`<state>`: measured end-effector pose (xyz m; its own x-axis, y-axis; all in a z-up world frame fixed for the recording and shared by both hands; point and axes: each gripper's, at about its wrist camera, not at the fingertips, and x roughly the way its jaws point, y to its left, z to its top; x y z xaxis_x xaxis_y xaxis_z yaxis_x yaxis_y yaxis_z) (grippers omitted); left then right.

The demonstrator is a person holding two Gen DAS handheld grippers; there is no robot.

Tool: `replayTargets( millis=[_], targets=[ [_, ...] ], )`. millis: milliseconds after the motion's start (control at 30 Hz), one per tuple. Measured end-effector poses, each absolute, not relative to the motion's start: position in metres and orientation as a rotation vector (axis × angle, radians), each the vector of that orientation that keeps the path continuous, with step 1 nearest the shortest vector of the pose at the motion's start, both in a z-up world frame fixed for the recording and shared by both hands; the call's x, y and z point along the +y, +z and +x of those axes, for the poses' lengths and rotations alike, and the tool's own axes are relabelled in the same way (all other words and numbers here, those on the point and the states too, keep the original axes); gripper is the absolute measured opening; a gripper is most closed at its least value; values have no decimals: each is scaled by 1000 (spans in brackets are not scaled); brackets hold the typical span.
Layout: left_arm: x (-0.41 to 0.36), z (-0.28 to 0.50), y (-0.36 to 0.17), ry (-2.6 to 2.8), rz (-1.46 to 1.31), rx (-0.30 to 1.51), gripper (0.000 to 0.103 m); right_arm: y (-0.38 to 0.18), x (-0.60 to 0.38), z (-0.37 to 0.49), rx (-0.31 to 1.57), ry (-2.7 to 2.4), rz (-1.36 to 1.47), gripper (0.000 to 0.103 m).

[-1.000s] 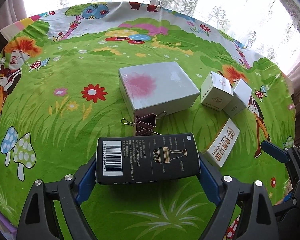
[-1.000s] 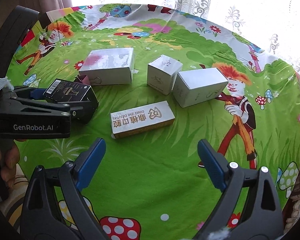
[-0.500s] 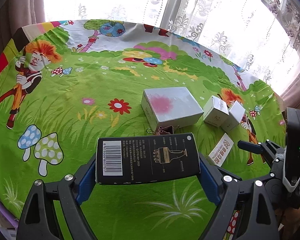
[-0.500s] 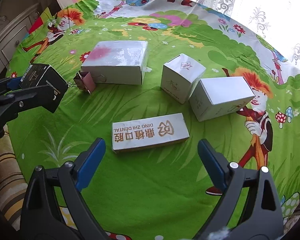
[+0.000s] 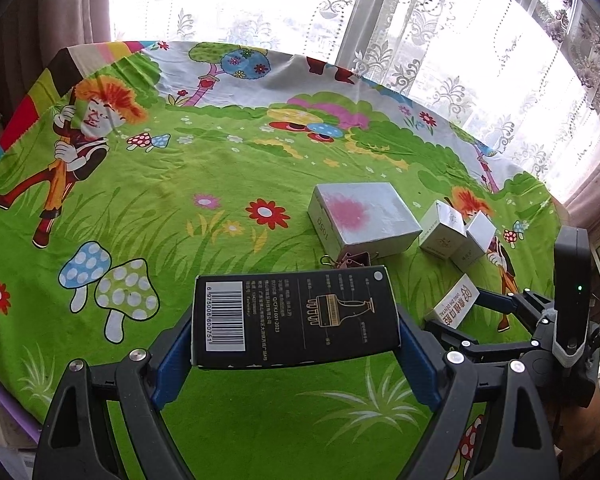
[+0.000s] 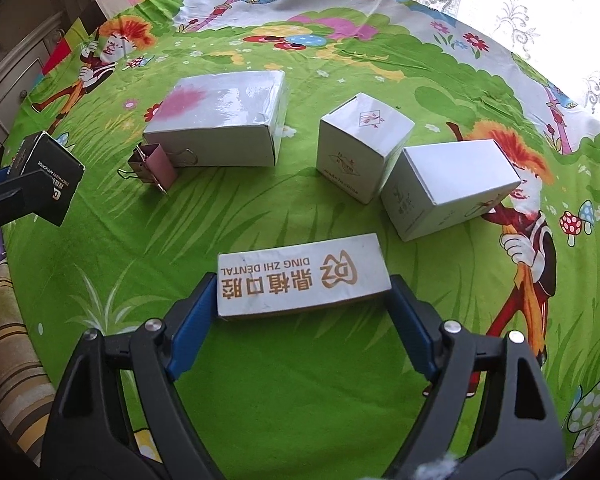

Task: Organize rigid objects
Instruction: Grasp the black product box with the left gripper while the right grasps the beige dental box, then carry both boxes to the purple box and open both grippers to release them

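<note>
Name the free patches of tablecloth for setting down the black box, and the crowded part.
Free: the wide stretch left of the pink-stained box, around the mushroom print. Crowded: pink-stained box, binder clip, two white boxes and dental box.

Bright daylight from curtained window (image 5: 284,4) — blown-out glare; fisheye bending edges, dark vignetted corners, focus sharp.
</note>
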<state>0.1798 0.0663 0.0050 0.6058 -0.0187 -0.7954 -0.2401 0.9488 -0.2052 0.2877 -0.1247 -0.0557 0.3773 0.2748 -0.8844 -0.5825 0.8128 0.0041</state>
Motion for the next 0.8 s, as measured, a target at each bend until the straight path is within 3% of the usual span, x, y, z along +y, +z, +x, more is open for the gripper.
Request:
replayTargets(
  millis=[800],
  targets=[
    [112,106,32,200,-384,838,89,41,-94,202,920,553,-235,85]
  ],
)
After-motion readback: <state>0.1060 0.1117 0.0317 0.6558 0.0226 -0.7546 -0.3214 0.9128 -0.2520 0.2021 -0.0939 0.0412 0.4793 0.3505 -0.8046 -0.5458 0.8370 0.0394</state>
